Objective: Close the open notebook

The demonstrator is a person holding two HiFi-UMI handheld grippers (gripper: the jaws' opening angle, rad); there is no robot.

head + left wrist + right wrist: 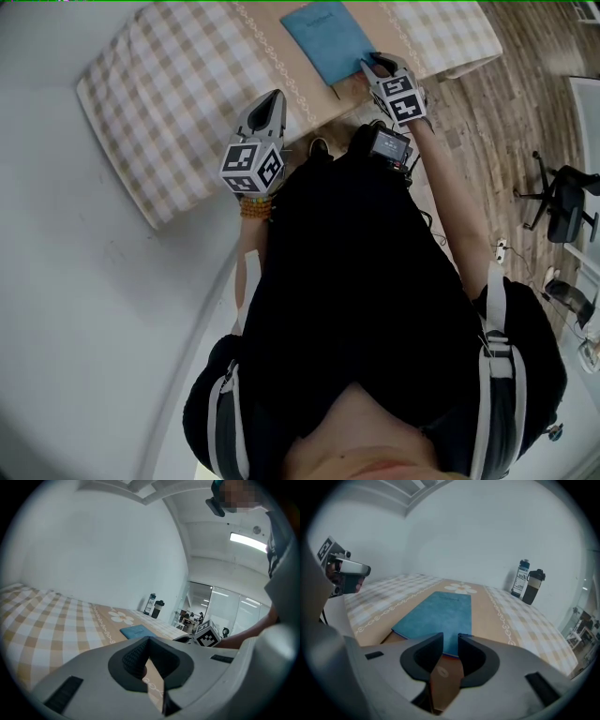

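Notebook (pixel 330 39) is lying flat on the surface (pixel 169 103), blue cover up. We are judging it all but closed.

Right tongs (pixel 450 641) are sitting at its near edge, part-spread, with blue showing through the narrow gap. We are seeing no pinch on anything.

Step in hand, as we are reading it: seating the cover. We are favouring a light downward press near the free edge, with no sideways drag, or the book slides.

Pose: right tongs are reaching forward, tilted down at the book. Left tongs (pixel 149 641) are pressed together, empty, hanging near level over the surface, apart from the book.
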